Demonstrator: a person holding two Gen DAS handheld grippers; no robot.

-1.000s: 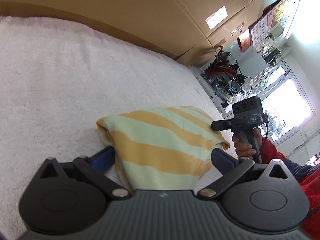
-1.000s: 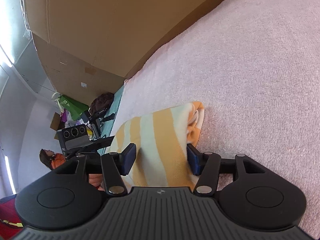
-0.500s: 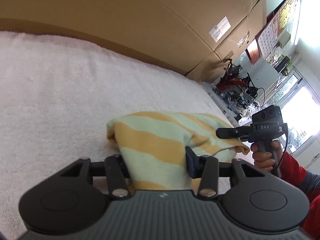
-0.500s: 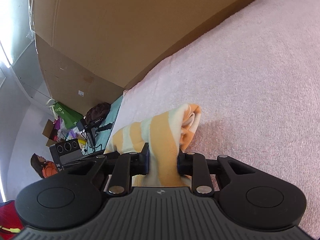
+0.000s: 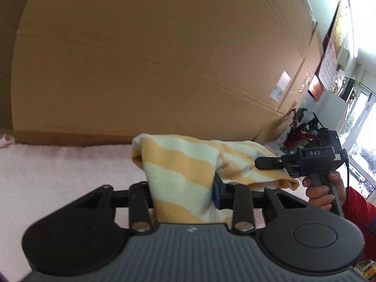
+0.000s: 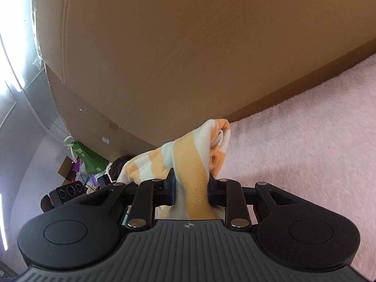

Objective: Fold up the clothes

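A folded garment with yellow and pale green stripes (image 5: pixel 188 164) hangs lifted above the pink fleece surface (image 5: pixel 58 169). My left gripper (image 5: pixel 183 188) is shut on its near end. In the left wrist view the right gripper (image 5: pixel 260 164) clamps the garment's far end, held by a hand in a red sleeve (image 5: pixel 322 190). In the right wrist view the same garment (image 6: pixel 192 162) sits bunched between the blue pads of my right gripper (image 6: pixel 191 185), which is shut on it. The left gripper's body (image 6: pixel 68 191) shows at the lower left there.
A large cardboard wall (image 5: pixel 164 58) stands along the back edge of the fleece surface (image 6: pixel 305 152). Clutter, a green bag (image 6: pixel 87 157) and a bright window (image 5: pixel 362 141) lie beyond the sides. A small pink cloth (image 5: pixel 5 139) lies at the far left.
Both grippers closed on the striped garment and raised it off the surface. Both cameras now tilt up toward the cardboard wall.
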